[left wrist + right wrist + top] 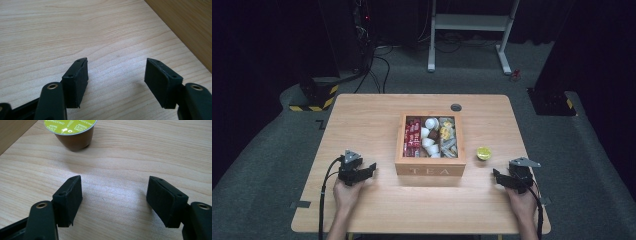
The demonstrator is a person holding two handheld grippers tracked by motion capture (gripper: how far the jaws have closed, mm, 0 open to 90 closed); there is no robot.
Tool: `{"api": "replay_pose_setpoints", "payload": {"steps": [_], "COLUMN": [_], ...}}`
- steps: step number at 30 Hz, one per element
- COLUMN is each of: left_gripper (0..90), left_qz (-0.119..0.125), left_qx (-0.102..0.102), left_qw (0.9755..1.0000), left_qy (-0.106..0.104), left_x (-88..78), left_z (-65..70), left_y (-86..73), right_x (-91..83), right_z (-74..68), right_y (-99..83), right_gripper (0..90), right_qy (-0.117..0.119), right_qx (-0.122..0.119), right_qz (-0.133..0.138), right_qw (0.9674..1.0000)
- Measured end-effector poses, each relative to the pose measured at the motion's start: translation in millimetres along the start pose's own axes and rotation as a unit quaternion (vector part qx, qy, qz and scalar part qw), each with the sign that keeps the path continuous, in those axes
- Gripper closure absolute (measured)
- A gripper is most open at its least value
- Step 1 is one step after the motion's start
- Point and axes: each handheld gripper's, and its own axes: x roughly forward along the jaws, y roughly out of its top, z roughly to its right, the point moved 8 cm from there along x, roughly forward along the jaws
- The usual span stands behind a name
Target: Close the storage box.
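Centrally on the wooden table (362,107) a wooden box (430,170) marked TEA is seen, its lid off and its compartments filled: red packets (413,136) at the left, white cups (429,136) in the middle, yellowish sachets (447,137) at the right. Just beside the box's right wall a coffee capsule (483,153) with a lime-green foil lid is stood upright on the table; in the right gripper view the capsule (72,133) is shown ahead of the jaws and a little to their left, apart from them, with its brown body under the printed lid.

The left hand-held gripper (371,169) is held low over the table to the left of the box, pointed toward it; in the left gripper view the left hand-held gripper (116,75) is seen with jaws spread wide, bare wood alone between the pads, and the box wall (190,27) at the upper right.

The right hand-held gripper (495,176) is held to the right of the box, near the capsule; the right hand-held gripper (113,197) is likewise shown wide apart, nothing being gripped.
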Motion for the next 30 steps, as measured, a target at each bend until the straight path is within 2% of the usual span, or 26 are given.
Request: {"api": "replay_pose_setpoints", "payload": {"steps": [4, 8, 30], "left_gripper": [35.4, 31.9, 29.3], "left_qz": [-0.003, -0.012, -0.014], "left_qx": [0.006, 0.030, 0.034], "left_qw": [1.0000, 0.9993, 0.9992], "left_qy": [0.006, 0.021, 0.017], "left_x": [0.8, 2.8, 3.0], "left_z": [0.8, 5.2, 5.4], "left_y": [-0.1, -0.8, -0.8], "right_x": [0.0, 0.0, 0.0], "right_z": [0.1, 0.1, 0.1], "right_y": [0.1, 0.0, 0.0], "right_gripper": [28.8, 28.8, 28.8], "right_qy": [0.000, 0.000, 0.000], "right_qx": [-0.001, -0.001, -0.001], "right_qz": [0.000, 0.000, 0.000], "right_qw": [1.0000, 1.0000, 1.0000]}}
